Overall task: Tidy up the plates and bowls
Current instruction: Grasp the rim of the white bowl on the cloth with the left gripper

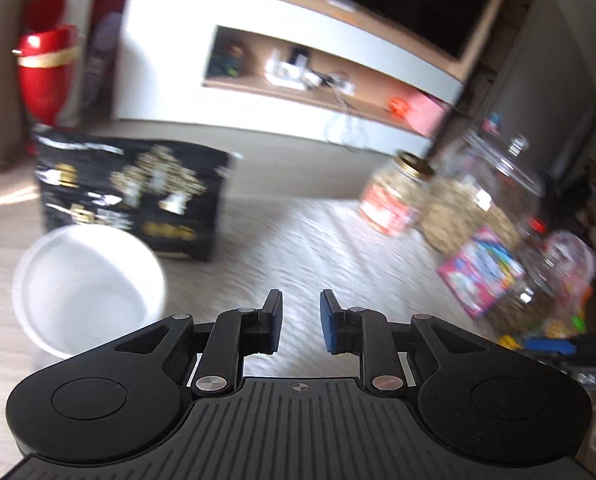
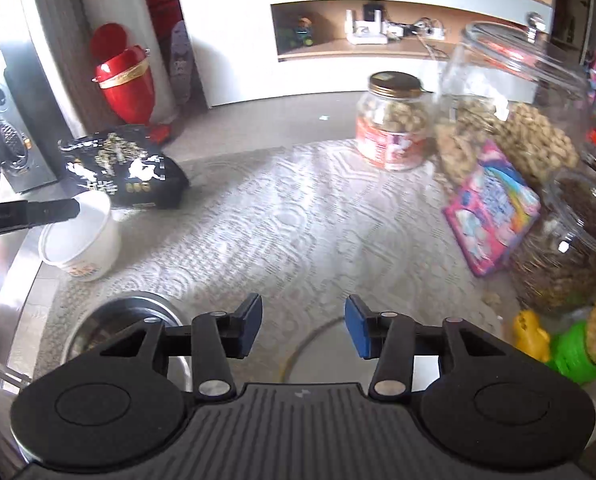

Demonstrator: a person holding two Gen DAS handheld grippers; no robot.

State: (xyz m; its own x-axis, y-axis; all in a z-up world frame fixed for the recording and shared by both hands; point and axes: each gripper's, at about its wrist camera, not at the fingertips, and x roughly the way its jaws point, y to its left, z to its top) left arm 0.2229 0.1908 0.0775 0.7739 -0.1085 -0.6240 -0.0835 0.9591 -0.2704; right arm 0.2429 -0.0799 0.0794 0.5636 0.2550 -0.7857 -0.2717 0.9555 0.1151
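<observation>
While the left gripper (image 1: 300, 322) hovers with narrowly parted, empty fingers beside a white plastic bowl (image 1: 88, 288), the right gripper (image 2: 303, 326) is empty too. Its fingers stand wider, above a round steel bowl (image 2: 110, 324).

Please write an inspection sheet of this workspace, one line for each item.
Surface: table with pale patterned cloth.
Job's things: white bowl upright near the left edge; metal bowl below right gripper.
Clutter: black bag, nut jars, pink box.
Grippers: left gripper open, empty; right gripper open, empty.
Cables: wires on the wall shelf.
Surroundings: red bin, speaker.
</observation>
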